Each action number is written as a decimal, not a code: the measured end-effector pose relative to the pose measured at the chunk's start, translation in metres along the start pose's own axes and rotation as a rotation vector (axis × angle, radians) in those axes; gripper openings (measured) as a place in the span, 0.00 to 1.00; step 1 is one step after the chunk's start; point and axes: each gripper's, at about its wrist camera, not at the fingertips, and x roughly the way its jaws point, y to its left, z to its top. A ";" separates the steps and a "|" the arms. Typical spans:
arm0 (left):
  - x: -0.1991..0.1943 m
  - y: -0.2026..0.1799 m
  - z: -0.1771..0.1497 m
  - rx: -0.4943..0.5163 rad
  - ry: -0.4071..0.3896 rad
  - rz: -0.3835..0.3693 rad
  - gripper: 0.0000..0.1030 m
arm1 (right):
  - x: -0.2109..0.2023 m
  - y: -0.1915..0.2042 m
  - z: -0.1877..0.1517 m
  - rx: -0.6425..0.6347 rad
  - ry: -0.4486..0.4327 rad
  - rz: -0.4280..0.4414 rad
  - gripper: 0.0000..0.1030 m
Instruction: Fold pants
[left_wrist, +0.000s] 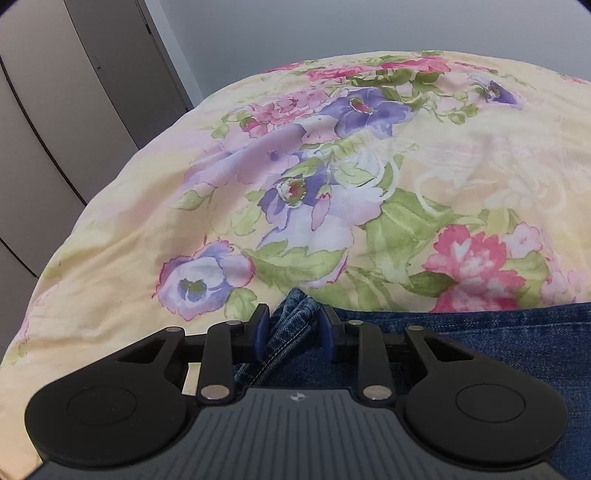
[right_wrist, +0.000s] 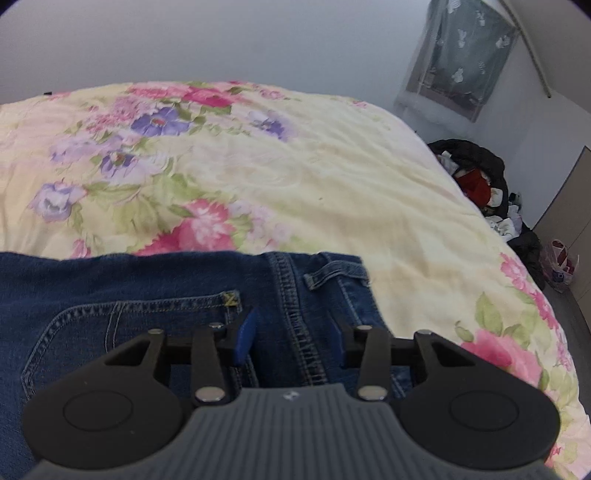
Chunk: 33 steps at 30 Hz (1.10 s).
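Closest to my left camera was the left gripper (left_wrist: 293, 326), its blue fingers (left_wrist: 261, 325) partly spread on either side of a bunched, stitched fold of the pants (left_wrist: 498, 343); I could not tell whether the pads were pressing the denim or only flanking it. On the other camera the right gripper (right_wrist: 291, 338) straddled the heavy double-stitched centre seam (right_wrist: 295, 317) at the seat, its fingers (right_wrist: 246, 338) spread with clear gaps on both sides, pinching nothing. I could read no writing; a small round emblem on each grey housing and a yellow bar-tack at the pocket (right_wrist: 129, 332) corner were the only marks.

Those dark blue jeans lay on the near edge of a bed (left_wrist: 461, 155) covered in a cream floral spread with pink and purple blooms. Pale walls rose behind it, grey-brown wardrobe doors (left_wrist: 55, 110) stood to the left, and a heap of clothes (right_wrist: 480, 181) lay on the floor beyond the bed's right side under a patterned hanging cloth (right_wrist: 461, 55).

Back side up, the pants ran crosswise along the bed's edge, belt loop (right_wrist: 332, 273) and waistband toward the right.
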 end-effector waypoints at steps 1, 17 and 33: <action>0.001 0.000 0.002 -0.012 0.004 0.008 0.32 | 0.008 0.000 0.001 0.015 0.022 0.011 0.35; -0.137 0.064 -0.016 -0.251 -0.029 -0.129 0.58 | -0.042 0.003 0.005 0.059 -0.016 0.012 0.37; -0.190 0.127 -0.141 -0.682 0.034 -0.510 0.68 | -0.157 0.061 -0.060 0.096 -0.002 0.324 0.50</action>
